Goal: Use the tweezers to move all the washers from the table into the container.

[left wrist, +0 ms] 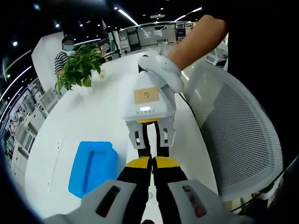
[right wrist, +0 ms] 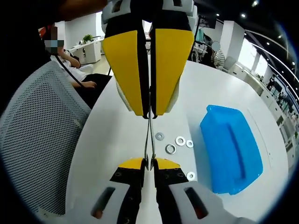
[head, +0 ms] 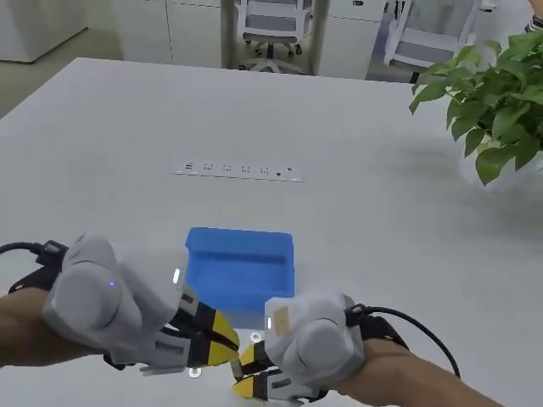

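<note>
The left gripper (right wrist: 149,113) and the right gripper (right wrist: 149,164) are held tip to tip just above the white worktop (head: 365,229), and a pair of thin metal tweezers (right wrist: 149,140) is stretched between them. In the right gripper view, the left gripper's yellow jaws are seen closed on one end of the tweezers. The right gripper's own jaws are drawn almost together, with the other end of the tweezers pinched between their tips. Five washers (right wrist: 170,149) are scattered flat on the worktop to the right of the right gripper's jaws. Four of them are grouped close together just beyond the jaw tips, and the fifth is set apart, level with the tips. The blue container (right wrist: 231,147) is placed farther out on the same side, beyond the washers and not touching them. In the left gripper view the container is seen to the left of the left gripper's jaws. In the head view it sits just ahead of both pairs of jaws, and one washer is seen between the two sets of tips and another below the left gripper's jaws. A power strip (head: 237,170) is set into the worktop beyond the container, and a leafy plant (head: 496,97) stands well away to the right. A mesh chair (right wrist: 39,140) is seen to the left of the right gripper's jaws.
</note>
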A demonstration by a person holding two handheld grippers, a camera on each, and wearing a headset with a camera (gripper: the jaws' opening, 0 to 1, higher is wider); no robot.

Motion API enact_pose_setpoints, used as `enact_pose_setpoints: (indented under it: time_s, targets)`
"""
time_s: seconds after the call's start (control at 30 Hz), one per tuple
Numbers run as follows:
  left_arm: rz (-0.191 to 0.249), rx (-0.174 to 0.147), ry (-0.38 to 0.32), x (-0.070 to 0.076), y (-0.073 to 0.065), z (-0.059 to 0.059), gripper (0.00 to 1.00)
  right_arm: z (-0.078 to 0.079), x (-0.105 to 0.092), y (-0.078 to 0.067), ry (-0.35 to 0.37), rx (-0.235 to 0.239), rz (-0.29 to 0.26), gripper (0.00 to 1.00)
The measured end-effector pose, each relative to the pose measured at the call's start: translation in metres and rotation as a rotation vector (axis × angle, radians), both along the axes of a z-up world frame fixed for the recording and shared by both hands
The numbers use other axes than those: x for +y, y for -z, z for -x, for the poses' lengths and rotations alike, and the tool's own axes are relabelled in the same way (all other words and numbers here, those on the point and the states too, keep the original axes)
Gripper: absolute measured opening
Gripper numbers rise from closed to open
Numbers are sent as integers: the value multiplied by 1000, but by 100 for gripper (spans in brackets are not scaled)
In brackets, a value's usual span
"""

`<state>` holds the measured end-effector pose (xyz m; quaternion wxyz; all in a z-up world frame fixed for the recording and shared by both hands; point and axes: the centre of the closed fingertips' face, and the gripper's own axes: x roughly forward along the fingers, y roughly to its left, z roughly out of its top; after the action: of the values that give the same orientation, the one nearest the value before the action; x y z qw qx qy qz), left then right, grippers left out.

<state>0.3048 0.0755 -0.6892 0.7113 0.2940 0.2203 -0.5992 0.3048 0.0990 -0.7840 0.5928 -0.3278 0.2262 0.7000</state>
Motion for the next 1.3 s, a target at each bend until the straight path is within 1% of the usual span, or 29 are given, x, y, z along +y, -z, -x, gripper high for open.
enact_pose_setpoints:
  time_s: [0.1, 0.17, 0.27, 0.33, 0.53, 0.57, 0.67, 0.8, 0.93, 1.03, 1.2, 1.3]
  targets:
    - [14, 2, 1, -4, 2, 0, 5, 1, -3, 3, 0, 0, 4, 10]
    - [17, -11, 11, -8, 4, 1, 6, 2, -5, 5, -2, -2, 10, 10]
    - [21, -2, 17, -12, 6, 2, 6, 3, -8, 7, 2, 4, 15, 10]
    - [37, 2, 17, -14, 5, 2, 6, 3, -9, 7, 8, 6, 9, 10]
    - [64, 12, 17, -19, 6, 0, 6, 2, -10, 6, 13, 8, 0, 10]
    - [70, 18, 16, -19, 7, 1, 6, 2, -10, 6, 14, 9, -3, 10]
    - [76, 24, 10, -21, 8, 1, 6, 2, -10, 6, 20, 11, -7, 10]
    - [77, 35, 9, -22, 8, 1, 6, 3, -11, 6, 19, 17, -4, 11]
    - [70, 38, 16, -21, 7, 0, 6, 2, -11, 4, 15, 8, -3, 12]
    - [73, 34, 15, -20, 4, -2, 5, 0, -9, 1, 22, 5, -12, 12]
    - [49, 24, 27, -18, 5, -2, 5, -4, -9, -2, 37, 5, -26, 14]
    - [49, 23, 26, -18, 4, -3, 5, -5, -10, -4, 48, 4, -32, 17]
